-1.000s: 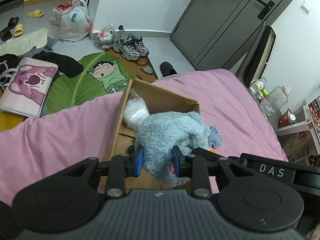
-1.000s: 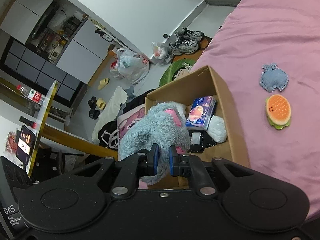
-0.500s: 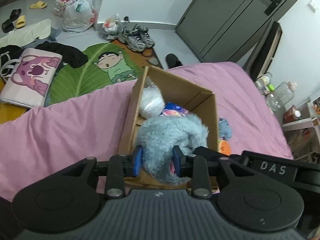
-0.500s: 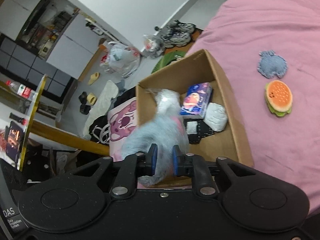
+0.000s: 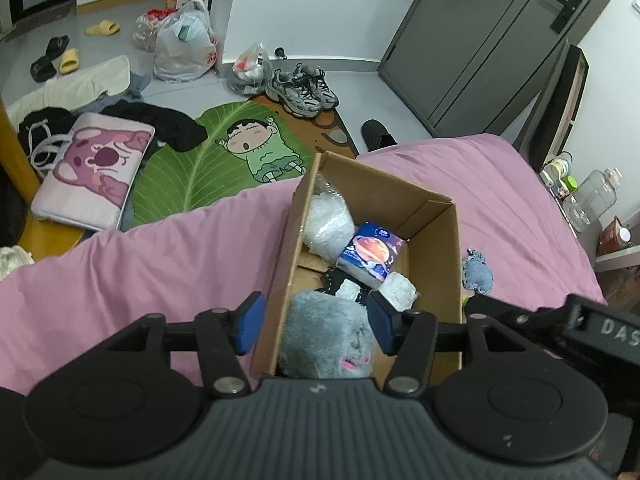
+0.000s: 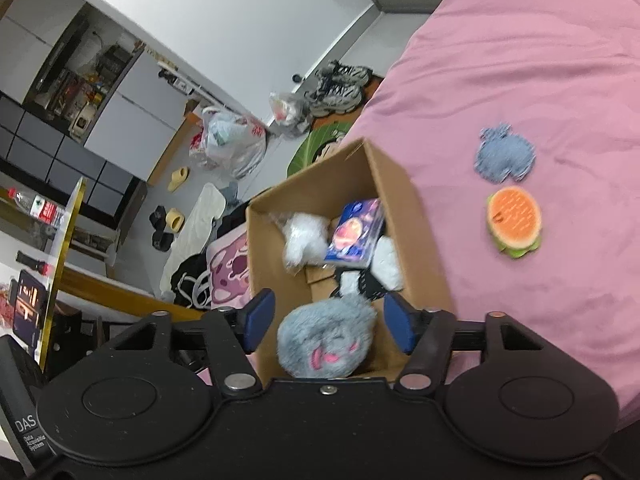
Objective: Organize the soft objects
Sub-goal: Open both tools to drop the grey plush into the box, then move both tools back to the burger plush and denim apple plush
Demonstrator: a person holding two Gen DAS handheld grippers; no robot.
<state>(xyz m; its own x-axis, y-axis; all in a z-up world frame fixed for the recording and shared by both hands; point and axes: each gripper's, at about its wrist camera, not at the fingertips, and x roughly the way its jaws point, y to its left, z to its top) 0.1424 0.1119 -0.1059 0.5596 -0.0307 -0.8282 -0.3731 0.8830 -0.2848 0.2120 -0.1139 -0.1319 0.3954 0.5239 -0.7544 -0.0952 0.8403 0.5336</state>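
A grey-blue plush toy lies in the near end of an open cardboard box on the pink bed; it also shows in the right wrist view. My left gripper is open, its pads on either side of the plush and clear of it. My right gripper is open over the same plush. The box also holds a blue tissue pack, white soft bundles and a black item. A small blue plush and a burger plush lie on the bed right of the box.
The pink bed ends at a floor with a leaf rug, a pink cushion, shoes and bags. A dark wardrobe and bottles stand at the right.
Both grippers were shut on the plush held above the box. Both have opened, and the plush has dropped into the near end of the box.
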